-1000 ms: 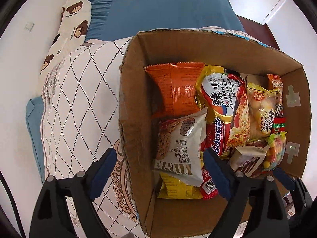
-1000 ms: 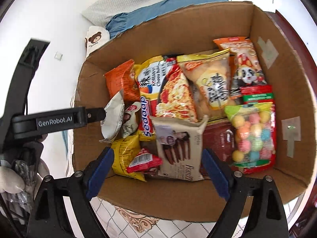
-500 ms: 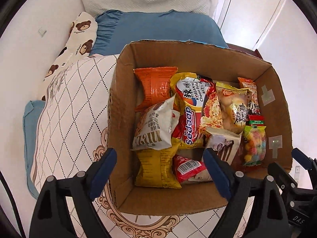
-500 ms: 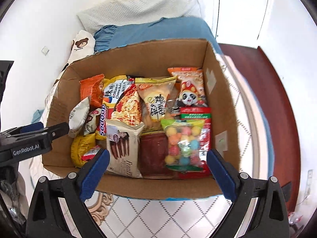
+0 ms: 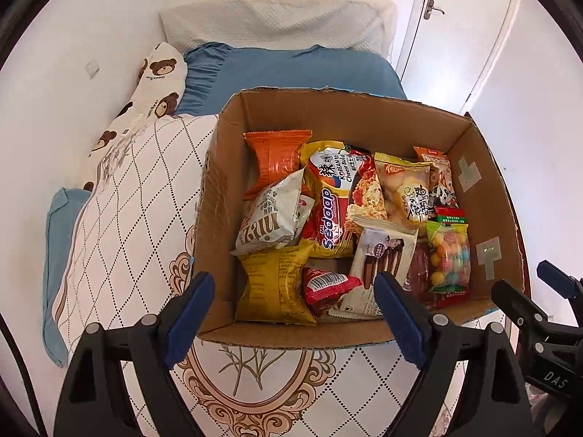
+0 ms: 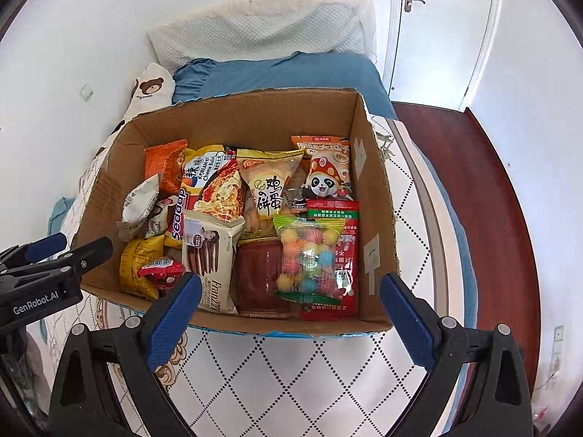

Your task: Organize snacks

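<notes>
Two claws, the left claw and right claw, are held spread and empty above a cardboard box on the bed, where light, crinkly, slippery snack packets are judged best pinched by their crimped edges.

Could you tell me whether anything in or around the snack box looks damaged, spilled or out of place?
Nothing has spilled. The cardboard box has ragged, torn rims, and the white cookie packet lies tilted across the neighbouring packs rather than flat. Both grippers are open and empty.
</notes>
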